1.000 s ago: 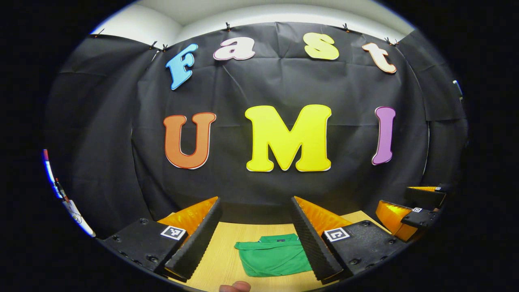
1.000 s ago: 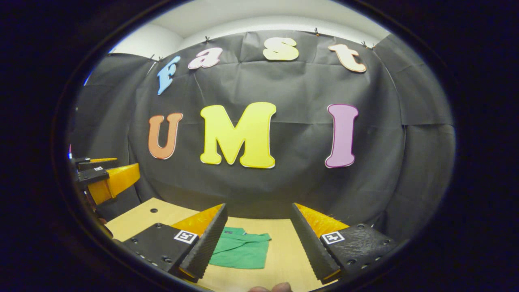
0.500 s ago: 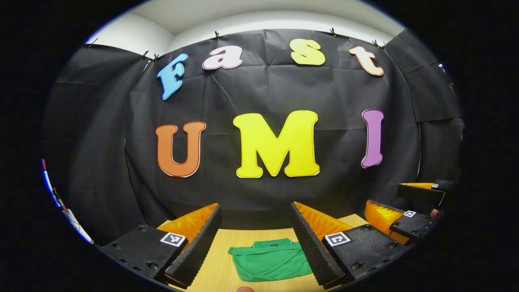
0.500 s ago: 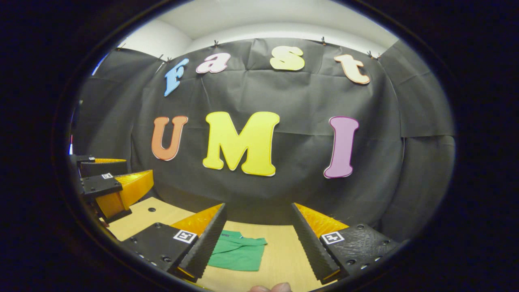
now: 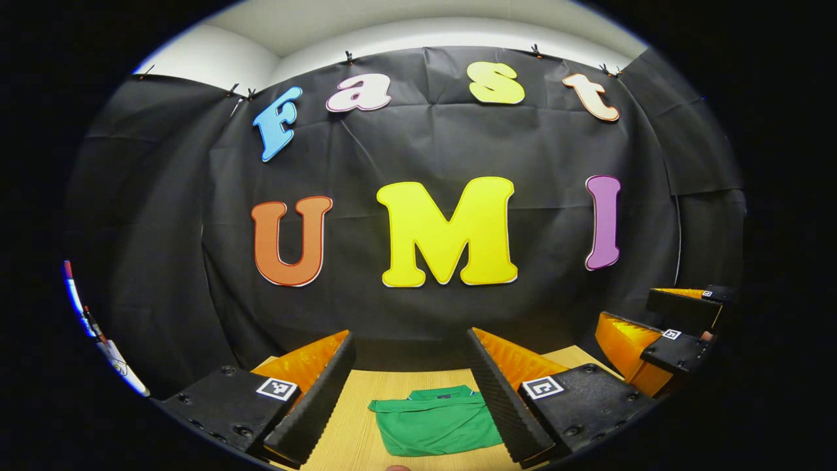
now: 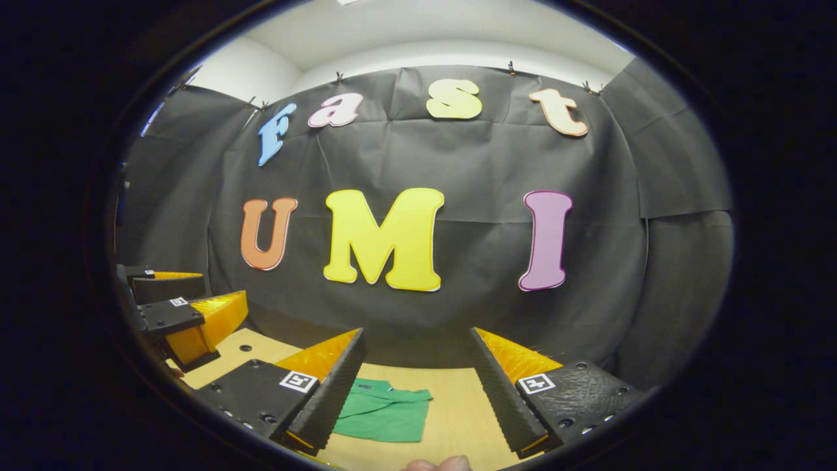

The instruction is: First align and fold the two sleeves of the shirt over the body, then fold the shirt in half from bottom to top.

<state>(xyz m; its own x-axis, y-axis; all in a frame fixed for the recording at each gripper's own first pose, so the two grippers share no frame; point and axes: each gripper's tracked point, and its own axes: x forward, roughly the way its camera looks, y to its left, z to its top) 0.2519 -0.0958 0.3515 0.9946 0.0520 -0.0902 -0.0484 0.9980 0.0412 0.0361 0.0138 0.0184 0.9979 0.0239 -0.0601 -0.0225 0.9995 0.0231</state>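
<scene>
Two grippers, left gripper (image 5: 410, 392) and right gripper (image 6: 413, 392), raised above wooden table (image 5: 356, 435), fingers spread wide, holding nothing. Green shirt (image 5: 437, 428) lying folded, compact, mid-table toward far edge. Likely soft, light, floppy; best pinched at hem corners.

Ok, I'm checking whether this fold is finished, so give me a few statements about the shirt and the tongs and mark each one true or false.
1. The green shirt lies on the wooden table as a compact folded bundle. True.
2. The left tongs are clamped on the shirt. False: their fingers are spread apart, above the table, holding nothing.
3. The right tongs are open and empty. True.
4. A sleeve hangs over the table edge. False: no sleeve sticks out; the shirt sits fully on the table.
5. The collar side of the shirt faces the booth wall. True.
</scene>
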